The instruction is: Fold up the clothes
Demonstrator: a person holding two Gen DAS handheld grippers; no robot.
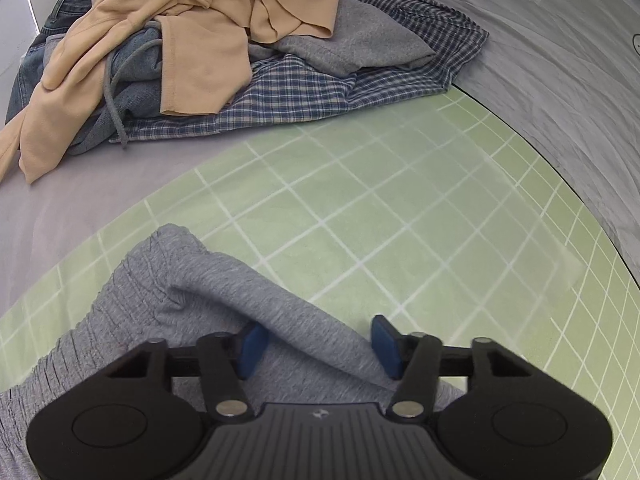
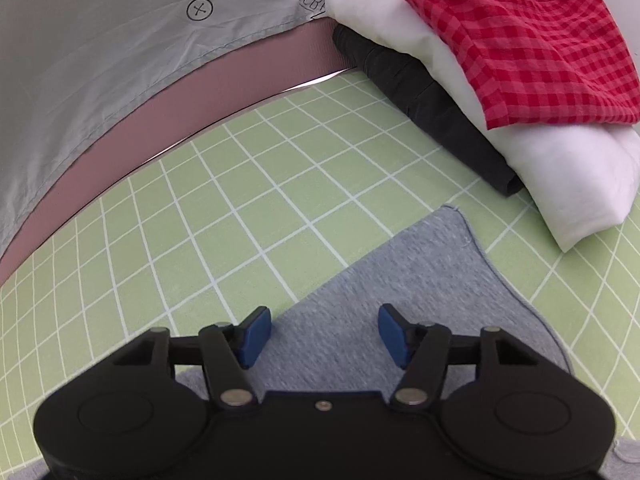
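A grey knit garment (image 1: 208, 292) with a gathered waistband lies on the green grid mat (image 1: 380, 208). My left gripper (image 1: 318, 346) stands open just above a raised fold of this garment, which runs between its blue pads (image 1: 252, 350) without being pinched. In the right wrist view, the same grey garment (image 2: 416, 280) lies flat on the mat (image 2: 200, 216), a corner pointing away. My right gripper (image 2: 322, 336) is open over the fabric, holding nothing.
An unfolded pile sits at the far left: a peach sweatshirt (image 1: 208, 40), jeans (image 1: 48, 40), blue plaid shirts (image 1: 304, 92) and a grey top (image 1: 360, 44). At the right a folded stack holds a red check shirt (image 2: 532, 40), a white item (image 2: 560, 168) and a black one (image 2: 432, 104). Grey sheet (image 2: 100, 48) beyond.
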